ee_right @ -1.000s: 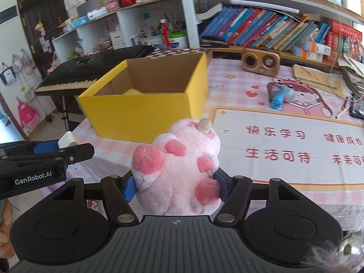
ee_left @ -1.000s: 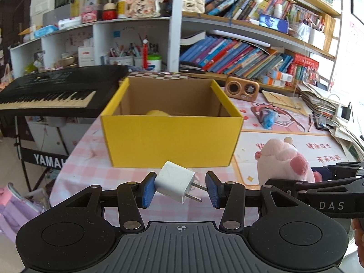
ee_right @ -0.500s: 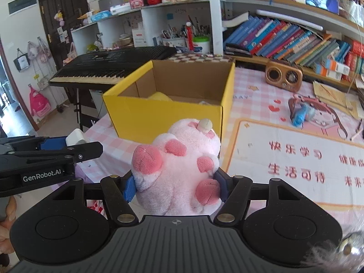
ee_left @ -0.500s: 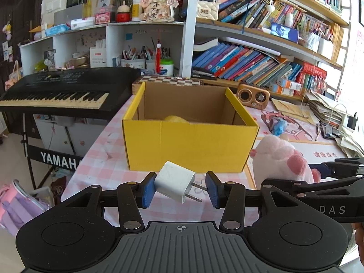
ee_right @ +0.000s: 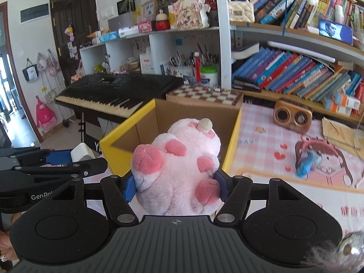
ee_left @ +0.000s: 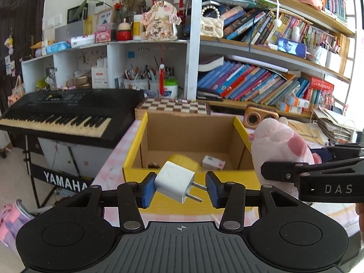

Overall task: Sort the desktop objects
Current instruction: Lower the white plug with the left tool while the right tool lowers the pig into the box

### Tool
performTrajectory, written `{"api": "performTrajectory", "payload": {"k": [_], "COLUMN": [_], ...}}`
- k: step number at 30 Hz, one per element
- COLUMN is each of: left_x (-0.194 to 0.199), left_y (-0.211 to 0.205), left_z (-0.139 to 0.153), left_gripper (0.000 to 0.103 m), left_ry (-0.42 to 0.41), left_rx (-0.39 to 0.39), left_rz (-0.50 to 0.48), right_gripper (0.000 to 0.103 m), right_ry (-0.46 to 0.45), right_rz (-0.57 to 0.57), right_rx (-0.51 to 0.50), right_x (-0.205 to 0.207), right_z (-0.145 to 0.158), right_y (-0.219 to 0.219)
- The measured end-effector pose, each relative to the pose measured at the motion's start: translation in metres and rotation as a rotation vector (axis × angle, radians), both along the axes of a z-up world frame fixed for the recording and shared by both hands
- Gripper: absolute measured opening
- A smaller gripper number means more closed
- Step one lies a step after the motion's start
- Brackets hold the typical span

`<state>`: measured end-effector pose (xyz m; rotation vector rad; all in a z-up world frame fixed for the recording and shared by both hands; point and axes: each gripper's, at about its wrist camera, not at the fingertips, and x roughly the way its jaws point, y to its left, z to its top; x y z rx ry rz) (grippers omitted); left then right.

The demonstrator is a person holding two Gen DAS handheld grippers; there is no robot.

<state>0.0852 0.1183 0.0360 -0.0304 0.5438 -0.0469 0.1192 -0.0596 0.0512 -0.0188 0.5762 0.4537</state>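
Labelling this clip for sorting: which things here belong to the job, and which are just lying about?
In the job:
- white charger plug, in the left claw
- pink plush toy, in the right claw
- yellow box

Lying about:
- keyboard
- chessboard
- wooden speaker

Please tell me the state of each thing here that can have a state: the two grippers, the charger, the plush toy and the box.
Left gripper: shut on the white charger.
White charger: held, tilted, prongs toward the right pad.
Right gripper: shut on the pink plush toy.
Pink plush toy: held, paws toward the camera.
Yellow box: open, a few items inside.
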Motion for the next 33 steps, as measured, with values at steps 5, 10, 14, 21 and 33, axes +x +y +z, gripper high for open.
{"api": "performTrajectory", "payload": {"k": [5, 10, 14, 21, 33], "left_x": [0.026, 0.059, 0.087, 0.137, 0.211], "left_y": [-0.003, -0.004, -0.003, -0.003, -0.010], "left_z": [0.006, 0.008, 0.006, 0.002, -0.025], "left_gripper": [0.045, 0.045, 0.045, 0.045, 0.046], "left_ry": [-0.014, -0.017, 0.002, 0.056, 0.220], "left_rx": [0.014, 0.027, 0.029, 0.055, 0.102], "left_rz": [0.016, 0.045, 0.062, 0.070, 0.025], "right_gripper": [0.063, 0.063, 0.063, 0.063, 0.064], "right_ry": [-0.023, -0.037, -0.041, -0.025, 0.085], "right_rz": [0.028, 0.068, 0.106, 0.197, 0.385], "right_rx": [-0.007, -0.036, -0.071, -0.206, -0.451], "right_x": [0.033, 0.070, 0.097, 0.140, 0.188], "right_z": [0.007, 0.006, 0.000, -0.019, -0.068], "right_y": [-0.001, 0.003, 0.011, 0.029, 0.070]}}
